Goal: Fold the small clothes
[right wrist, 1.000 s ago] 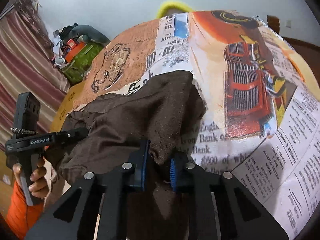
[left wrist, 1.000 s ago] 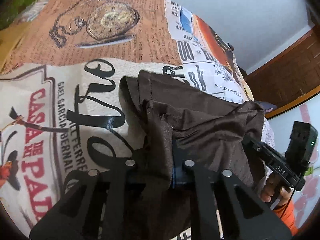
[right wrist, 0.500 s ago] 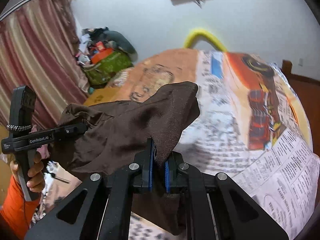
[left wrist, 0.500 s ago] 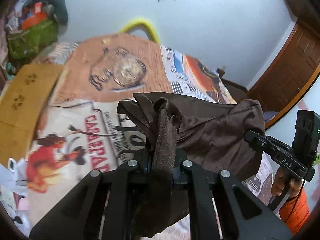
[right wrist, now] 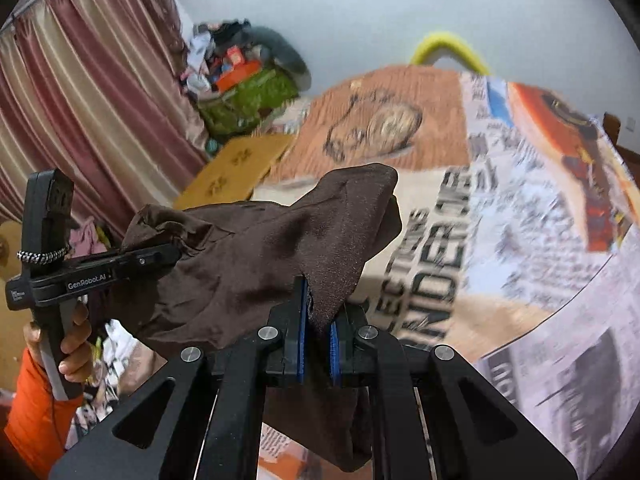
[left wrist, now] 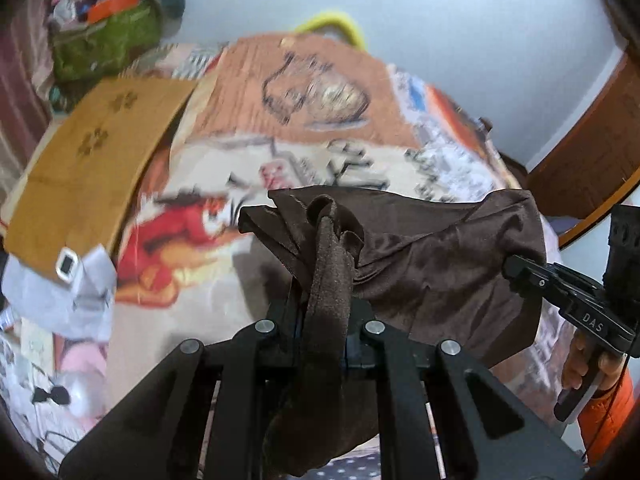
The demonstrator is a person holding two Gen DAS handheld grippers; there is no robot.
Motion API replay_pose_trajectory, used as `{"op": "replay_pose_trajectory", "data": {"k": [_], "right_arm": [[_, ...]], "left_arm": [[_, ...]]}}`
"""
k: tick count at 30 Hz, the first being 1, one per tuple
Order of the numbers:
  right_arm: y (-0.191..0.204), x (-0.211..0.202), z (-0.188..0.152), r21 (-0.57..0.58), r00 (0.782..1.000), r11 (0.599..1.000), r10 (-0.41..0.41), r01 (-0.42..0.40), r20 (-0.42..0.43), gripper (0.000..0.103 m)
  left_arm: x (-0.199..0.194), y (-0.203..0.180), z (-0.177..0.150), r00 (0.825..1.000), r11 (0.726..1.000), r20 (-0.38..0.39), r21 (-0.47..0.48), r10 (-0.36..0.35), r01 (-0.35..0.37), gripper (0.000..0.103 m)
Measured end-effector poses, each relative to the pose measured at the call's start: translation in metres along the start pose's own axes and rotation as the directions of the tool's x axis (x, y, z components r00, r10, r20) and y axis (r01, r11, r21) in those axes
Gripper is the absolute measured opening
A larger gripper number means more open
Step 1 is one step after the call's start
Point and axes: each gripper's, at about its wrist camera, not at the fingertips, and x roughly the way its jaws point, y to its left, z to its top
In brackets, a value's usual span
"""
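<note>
Brown cloth (left wrist: 432, 264) hangs clamped between my left hand-held gripper (left wrist: 322, 332) and right hand-held gripper (right wrist: 318, 344); its bunched, slippery edge could slip out over the bed (right wrist: 520, 240).

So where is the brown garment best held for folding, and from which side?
By its two upper corners, one per gripper, from the near edge, as now: the left gripper and right gripper each pinch a bunched corner, so the brown garment hangs spread between them above the bed.
</note>
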Motion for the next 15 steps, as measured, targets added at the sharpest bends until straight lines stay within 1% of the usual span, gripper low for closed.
{"op": "replay_pose_trajectory", "data": {"k": [3, 4, 7, 9, 11, 13, 15], "right_arm": [[-0.004, 0.027, -0.010, 0.004, 0.998, 1.000, -0.027, 0.027, -0.057, 0.008], [-0.008, 0.032, -0.012, 0.010, 0.997, 0.999, -0.033, 0.034, -0.072, 0.008], [-0.019, 0.047, -0.017, 0.025, 0.993, 0.998, -0.054, 0.057, -0.104, 0.008], [-0.023, 0.052, -0.020, 0.002, 0.990, 0.997, -0.080, 0.081, -0.117, 0.009], [-0.022, 0.051, -0.022, -0.043, 0.986, 0.993, -0.115, 0.111, -0.117, 0.012], [-0.019, 0.045, -0.024, -0.080, 0.983, 0.987, -0.146, 0.138, -0.112, 0.013], [-0.017, 0.038, -0.024, -0.097, 0.979, 0.982, -0.173, 0.163, -0.104, 0.014]], "left_arm": [[0.025, 0.017, -0.011, 0.999, 0.999, -0.051, -0.037, -0.010, 0.008, 0.012], [0.035, 0.025, -0.013, 0.997, 0.998, -0.068, -0.060, -0.025, 0.020, 0.012], [0.052, 0.038, -0.016, 0.993, 0.991, -0.092, -0.118, -0.077, 0.066, 0.014], [0.057, 0.047, -0.016, 0.992, 0.988, -0.098, -0.139, -0.081, 0.067, 0.015], [0.056, 0.049, -0.014, 0.995, 0.990, -0.092, -0.134, -0.047, 0.034, 0.016], [0.051, 0.049, -0.013, 0.997, 0.995, -0.081, -0.102, -0.004, -0.005, 0.016], [0.039, 0.047, -0.012, 0.998, 0.997, -0.050, -0.061, 0.046, -0.049, 0.016]]}}
